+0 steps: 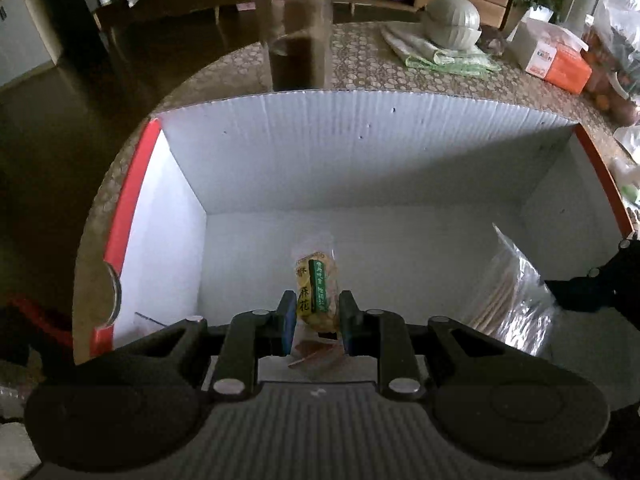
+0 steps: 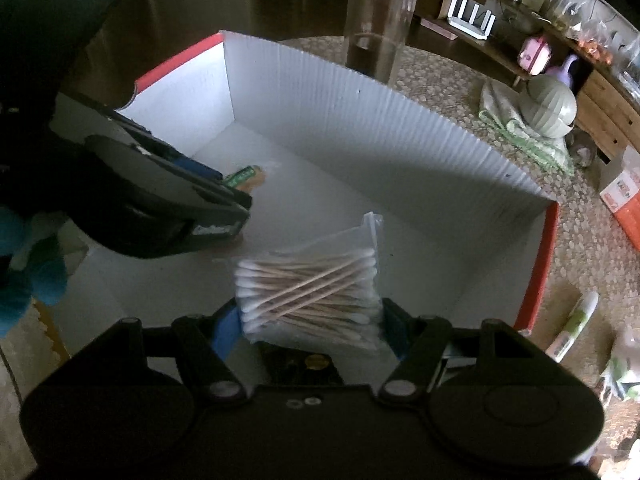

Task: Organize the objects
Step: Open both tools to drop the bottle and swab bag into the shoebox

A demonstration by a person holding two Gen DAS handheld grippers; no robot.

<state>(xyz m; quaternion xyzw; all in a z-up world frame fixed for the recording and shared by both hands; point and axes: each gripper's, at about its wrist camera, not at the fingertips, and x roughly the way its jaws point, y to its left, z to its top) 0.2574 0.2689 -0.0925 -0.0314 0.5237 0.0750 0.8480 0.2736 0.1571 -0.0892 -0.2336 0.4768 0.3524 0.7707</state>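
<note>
Both items are hanging inside the white corrugated box point(image 1: 360, 152) right now: the left gripper point(image 1: 317, 322) pinches a yellow-green snack packet point(image 1: 316, 292) low over the floor, while the right gripper point(image 2: 312, 320) clamps a clear bag of cotton swabs point(image 2: 308, 296). Neither looks released yet. Outside on the patterned tablecloth point(image 2: 580, 264), a tube point(image 2: 574, 320) and other packets seemingly wait to be sorted.
</note>
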